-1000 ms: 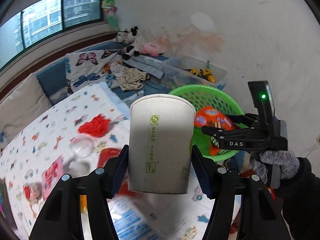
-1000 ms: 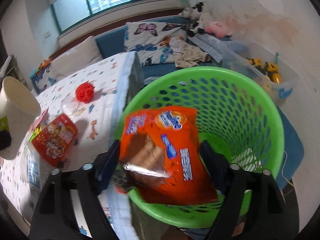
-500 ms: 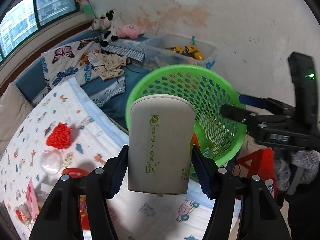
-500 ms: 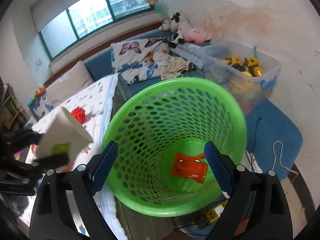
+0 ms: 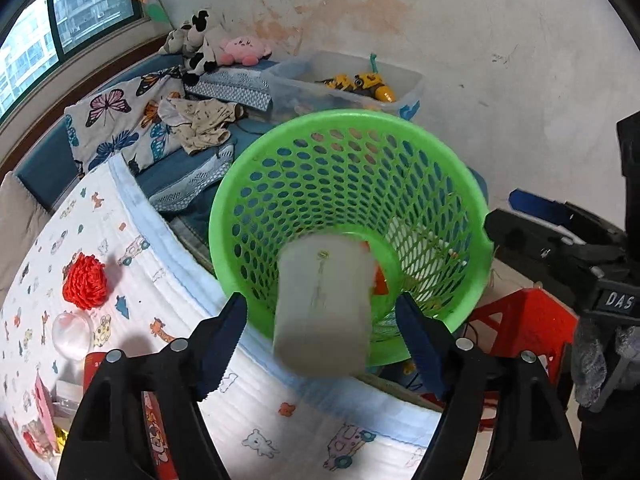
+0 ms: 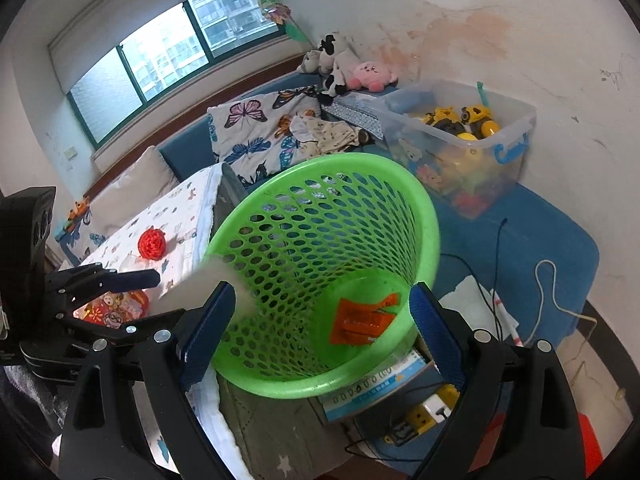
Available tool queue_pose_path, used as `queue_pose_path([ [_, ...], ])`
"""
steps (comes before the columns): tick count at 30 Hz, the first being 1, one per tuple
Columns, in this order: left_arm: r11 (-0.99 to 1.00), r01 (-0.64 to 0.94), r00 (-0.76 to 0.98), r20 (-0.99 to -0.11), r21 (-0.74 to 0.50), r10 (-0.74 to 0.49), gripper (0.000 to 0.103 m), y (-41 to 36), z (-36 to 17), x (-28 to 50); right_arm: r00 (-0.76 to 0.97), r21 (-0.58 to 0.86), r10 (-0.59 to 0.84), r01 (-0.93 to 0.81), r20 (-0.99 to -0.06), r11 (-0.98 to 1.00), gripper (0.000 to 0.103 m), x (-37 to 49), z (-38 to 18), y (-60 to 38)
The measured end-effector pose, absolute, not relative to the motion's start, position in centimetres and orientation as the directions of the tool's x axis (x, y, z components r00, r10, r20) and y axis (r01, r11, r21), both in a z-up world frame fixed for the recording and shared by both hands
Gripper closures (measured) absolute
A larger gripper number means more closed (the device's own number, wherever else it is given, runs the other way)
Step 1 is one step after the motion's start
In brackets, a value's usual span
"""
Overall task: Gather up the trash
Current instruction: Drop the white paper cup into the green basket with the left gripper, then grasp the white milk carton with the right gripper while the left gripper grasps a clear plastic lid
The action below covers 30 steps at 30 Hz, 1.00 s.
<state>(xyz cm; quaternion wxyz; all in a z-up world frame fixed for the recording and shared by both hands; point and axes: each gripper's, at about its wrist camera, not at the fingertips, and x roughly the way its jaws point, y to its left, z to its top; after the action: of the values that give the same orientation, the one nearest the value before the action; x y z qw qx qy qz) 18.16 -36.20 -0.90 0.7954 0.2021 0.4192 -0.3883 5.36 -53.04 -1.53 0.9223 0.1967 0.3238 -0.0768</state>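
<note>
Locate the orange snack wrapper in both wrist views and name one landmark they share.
Left wrist view: only an edge of the orange snack wrapper shows at the basket's bottom, just right of the blurred paper cup at lower centre.
Right wrist view: wrapper in full on the basket floor, lower centre-right, between the open right gripper fingers.
Shared landmark: the green basket.

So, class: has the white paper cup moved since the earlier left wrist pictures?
Yes. The white paper cup has left the open left gripper jaws, falling blurred toward the green plastic basket mouth.
</note>
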Motion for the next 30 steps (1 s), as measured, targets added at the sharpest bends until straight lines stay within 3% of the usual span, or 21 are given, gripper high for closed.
queue_pose_path([
  [16,0.757,0.653,0.498,-0.737,-0.027,-0.457,0.025,-24.2,3.1,16.2,0.800,0.320,0.051,0.180,-0.598,0.930,0.015,5.1,-0.4,-48.8],
  [30,0.869,0.493,0.605,-0.709,-0.024,-0.363,0.025,-11.5,1.0,12.1,0.782,0.315,0.178,0.024,-0.597,0.949,0.015,7.5,0.0,-42.0],
])
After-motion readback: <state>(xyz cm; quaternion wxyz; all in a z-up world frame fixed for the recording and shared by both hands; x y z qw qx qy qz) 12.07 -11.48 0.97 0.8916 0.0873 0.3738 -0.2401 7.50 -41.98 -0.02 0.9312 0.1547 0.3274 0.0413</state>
